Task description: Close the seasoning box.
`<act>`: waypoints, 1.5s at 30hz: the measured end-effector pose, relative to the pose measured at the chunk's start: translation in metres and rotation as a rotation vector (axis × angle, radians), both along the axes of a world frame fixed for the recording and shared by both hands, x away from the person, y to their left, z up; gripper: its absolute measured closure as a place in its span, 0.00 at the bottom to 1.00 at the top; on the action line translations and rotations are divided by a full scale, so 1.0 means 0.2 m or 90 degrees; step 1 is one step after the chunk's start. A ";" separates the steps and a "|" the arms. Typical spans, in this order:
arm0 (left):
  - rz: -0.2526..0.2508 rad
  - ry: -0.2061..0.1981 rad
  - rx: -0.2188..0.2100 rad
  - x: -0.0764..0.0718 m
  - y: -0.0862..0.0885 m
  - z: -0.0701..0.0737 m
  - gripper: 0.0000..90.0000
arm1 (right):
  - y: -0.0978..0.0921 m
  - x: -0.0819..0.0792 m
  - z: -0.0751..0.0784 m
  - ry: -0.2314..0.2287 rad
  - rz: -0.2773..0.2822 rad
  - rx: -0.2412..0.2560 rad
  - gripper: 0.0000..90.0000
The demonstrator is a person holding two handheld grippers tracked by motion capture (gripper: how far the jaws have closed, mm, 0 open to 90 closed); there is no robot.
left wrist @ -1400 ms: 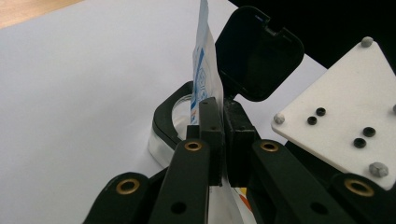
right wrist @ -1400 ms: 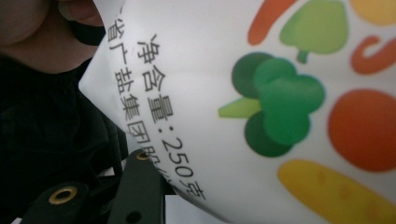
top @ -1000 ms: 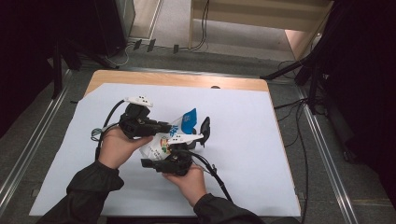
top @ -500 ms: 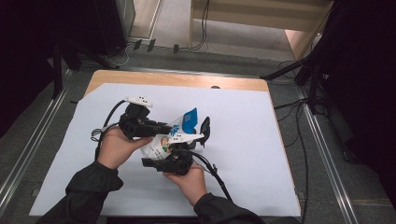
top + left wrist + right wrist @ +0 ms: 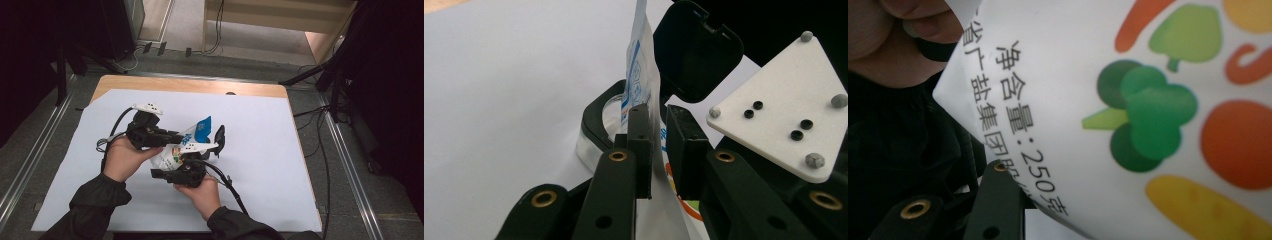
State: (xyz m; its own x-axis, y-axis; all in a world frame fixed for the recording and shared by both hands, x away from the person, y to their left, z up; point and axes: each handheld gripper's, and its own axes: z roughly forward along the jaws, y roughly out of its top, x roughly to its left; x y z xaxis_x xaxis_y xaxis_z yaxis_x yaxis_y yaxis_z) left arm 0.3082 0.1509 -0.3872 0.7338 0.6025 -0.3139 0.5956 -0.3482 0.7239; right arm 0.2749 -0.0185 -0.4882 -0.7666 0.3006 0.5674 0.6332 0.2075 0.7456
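I hold a bag (image 5: 177, 150) up over the middle of the worktop (image 5: 280, 150), which has a white sheet on it. The bag is white with a blue top corner and pictures of vegetables on its side. Both my tongs are at it.

My left tongs (image 5: 659, 145) are almost shut, with the thin edge of the bag between the two pads. It looks like they pinch that edge, and the bag stands up tall from there. Just past them sits a small clear tub with a black rim (image 5: 599, 117) on the worktop, with a black flap (image 5: 696, 50) up behind it, which looks like its lid.

My right tongs (image 5: 187, 172) are low under the bag, near my right hand (image 5: 200, 192). In the right gripper view the bag is very close and hides the tips, so I cannot tell if they are spread or pressed together.

I think the bag is soft and floppy, and its skin is smooth, so it may slip. It has some stuff inside, so it will sag if I hold just one corner. The flat sealed edge is the best place to grip. I should pinch there firmly and keep the bottom held up.
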 end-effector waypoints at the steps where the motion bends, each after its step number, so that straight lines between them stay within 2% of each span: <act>1: -0.002 0.001 -0.002 0.00 0.00 0.00 0.91 | 0.00 0.00 0.00 0.001 0.000 0.000 0.70; 5: 0.004 0.003 0.001 0.00 -0.01 0.00 0.93 | 0.00 0.00 0.00 0.007 -0.001 0.002 0.70; 10: 0.009 -0.002 0.001 0.00 -0.01 0.00 0.96 | 0.00 0.00 0.00 0.001 -0.007 -0.004 0.70; 26: 0.015 -0.013 0.006 -0.01 -0.02 0.00 0.96 | 0.00 0.00 0.00 0.005 -0.002 -0.001 0.69; 37: 0.017 -0.017 0.005 -0.01 -0.02 0.00 0.96 | 0.01 0.00 0.00 -0.003 0.002 -0.005 0.64; 45: 0.012 -0.019 0.001 -0.01 -0.02 0.00 0.96 | 0.01 0.00 0.00 -0.015 0.003 -0.015 0.68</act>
State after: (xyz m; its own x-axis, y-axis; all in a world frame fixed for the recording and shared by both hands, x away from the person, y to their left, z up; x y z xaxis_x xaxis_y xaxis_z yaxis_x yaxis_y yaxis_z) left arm 0.3072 0.1468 -0.3872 0.7309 0.6171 -0.2915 0.5806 -0.3375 0.7410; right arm 0.2743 -0.0171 -0.4885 -0.7815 0.3100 0.5414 0.6140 0.2283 0.7556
